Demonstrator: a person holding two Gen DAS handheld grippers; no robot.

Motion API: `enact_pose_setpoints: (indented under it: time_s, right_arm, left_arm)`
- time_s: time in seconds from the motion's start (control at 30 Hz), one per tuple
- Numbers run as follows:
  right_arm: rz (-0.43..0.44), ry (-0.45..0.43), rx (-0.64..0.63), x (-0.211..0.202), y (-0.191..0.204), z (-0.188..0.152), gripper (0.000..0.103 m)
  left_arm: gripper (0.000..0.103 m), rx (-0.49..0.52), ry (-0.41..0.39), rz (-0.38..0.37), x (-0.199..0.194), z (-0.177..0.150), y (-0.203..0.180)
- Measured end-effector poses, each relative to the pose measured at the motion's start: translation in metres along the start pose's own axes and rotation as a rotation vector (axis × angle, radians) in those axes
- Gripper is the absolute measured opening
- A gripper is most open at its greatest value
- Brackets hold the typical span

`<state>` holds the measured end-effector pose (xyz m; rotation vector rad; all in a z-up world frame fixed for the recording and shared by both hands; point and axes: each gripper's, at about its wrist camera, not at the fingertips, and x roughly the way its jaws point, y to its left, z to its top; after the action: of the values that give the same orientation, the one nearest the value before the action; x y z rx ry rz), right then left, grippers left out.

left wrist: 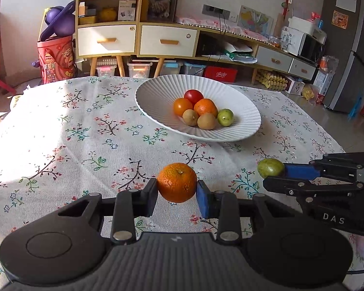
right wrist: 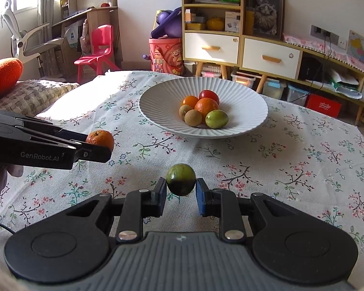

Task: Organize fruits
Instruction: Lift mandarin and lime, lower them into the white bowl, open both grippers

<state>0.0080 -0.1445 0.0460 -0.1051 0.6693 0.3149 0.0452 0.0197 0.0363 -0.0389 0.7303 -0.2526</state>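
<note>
My left gripper (left wrist: 176, 189) is shut on an orange mandarin (left wrist: 177, 182) and holds it just above the tablecloth, short of the bowl. It also shows in the right wrist view (right wrist: 100, 140). My right gripper (right wrist: 180, 189) is shut on a green fruit (right wrist: 181, 179), also seen in the left wrist view (left wrist: 271, 168), to the right of the mandarin. A white ribbed bowl (left wrist: 155, 97) (right wrist: 250, 104) stands further back on the table and holds several fruits: a red tomato (left wrist: 193, 96), oranges, two brown kiwis and a green fruit (left wrist: 225, 117).
The table has a floral cloth (left wrist: 85, 133). Behind it stand a wooden shelf unit with drawers (left wrist: 106, 38), a red drum (left wrist: 57, 58) and storage boxes on the floor. A red chair (right wrist: 98, 48) and a cushion (right wrist: 4, 72) are at the left.
</note>
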Motion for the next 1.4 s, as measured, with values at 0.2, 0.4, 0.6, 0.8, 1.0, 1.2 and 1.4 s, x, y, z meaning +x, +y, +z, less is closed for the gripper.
enact_pose_setpoints:
  time_s: [0.2,0.4,0.6,0.8,1.0,1.2,1.4]
  right_arm:
    - [-0.020,-0.023,0.024,0.003,-0.005,0.010,0.023]
    - [-0.040,-0.055,0.051,0.004,-0.013,0.024,0.023]
    - [-0.071,-0.078,0.082,0.006,-0.023,0.033,0.023]
    - [-0.105,-0.085,0.111,0.013,-0.033,0.041,0.023]
    - [-0.126,-0.083,0.127,0.022,-0.040,0.048,0.023]
    - [-0.123,-0.067,0.124,0.034,-0.047,0.053,0.023]
    - [-0.116,-0.035,0.111,0.046,-0.048,0.055,0.023]
  left_arm:
    - [0.019,-0.016,-0.031,-0.003,0.000,0.016,-0.002]
    - [0.019,-0.033,-0.052,-0.001,0.004,0.030,-0.005]
    - [0.019,-0.039,-0.065,0.005,0.009,0.040,-0.007]
    - [0.019,-0.055,-0.071,0.007,0.018,0.049,-0.010]
    - [0.019,-0.057,-0.066,0.004,0.032,0.058,-0.016]
    - [0.019,-0.024,-0.062,0.006,0.046,0.062,-0.020]
    - [0.019,0.011,-0.032,0.006,0.061,0.067,-0.024]
